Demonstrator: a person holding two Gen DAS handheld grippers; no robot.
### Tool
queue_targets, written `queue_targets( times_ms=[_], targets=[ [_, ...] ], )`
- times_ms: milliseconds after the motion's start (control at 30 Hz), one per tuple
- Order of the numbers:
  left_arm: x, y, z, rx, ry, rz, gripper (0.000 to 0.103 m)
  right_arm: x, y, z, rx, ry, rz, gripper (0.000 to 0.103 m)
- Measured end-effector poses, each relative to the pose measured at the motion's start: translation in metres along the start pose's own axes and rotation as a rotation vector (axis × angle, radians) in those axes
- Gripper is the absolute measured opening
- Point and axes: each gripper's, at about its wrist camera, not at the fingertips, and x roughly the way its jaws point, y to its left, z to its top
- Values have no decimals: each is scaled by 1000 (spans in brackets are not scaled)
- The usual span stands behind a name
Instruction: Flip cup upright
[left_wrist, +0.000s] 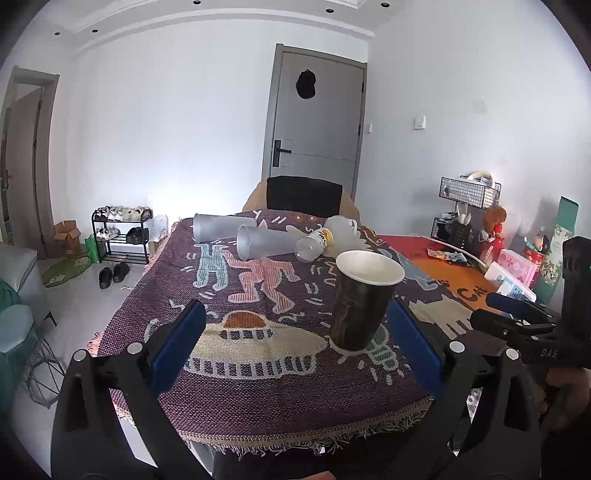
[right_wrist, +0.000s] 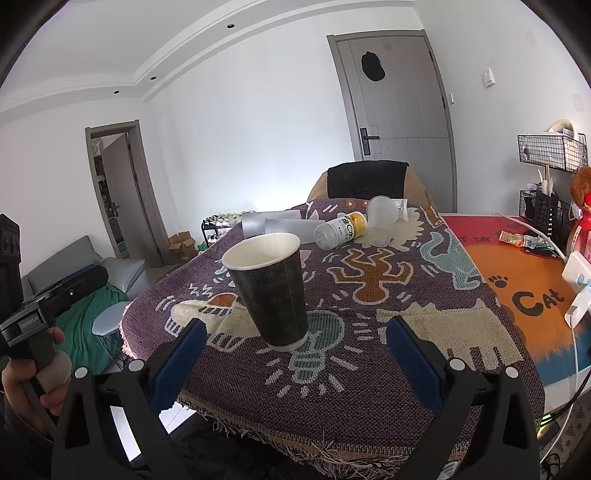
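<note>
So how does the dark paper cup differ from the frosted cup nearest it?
The dark paper cup stands upright, mouth up; the frosted cup lies on its side. The paper cup is opaque with a white rim and inside; the frosted cup is translucent grey. The paper cup sits nearer the grippers. Both rest on the patterned cloth, ungripped.

I am reading "Cat" in black letters on the orange mat (right_wrist: 532, 291) lying on the bench, beside a small black paw print; from the left wrist view only "CA" is showing. White letters "DAS" are showing on the right hand-held gripper (left_wrist: 517, 314). The bottle (right_wrist: 341, 226) lying on its side is carrying a label with characters I cannot make out.
</note>
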Motion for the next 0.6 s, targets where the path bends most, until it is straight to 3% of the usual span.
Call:
queue_targets(
  times_ms=[600],
  targets=[
    [2, -7, -4, 26, 8, 14, 97, 4, 1, -4, 9, 20, 13, 95]
  ],
)
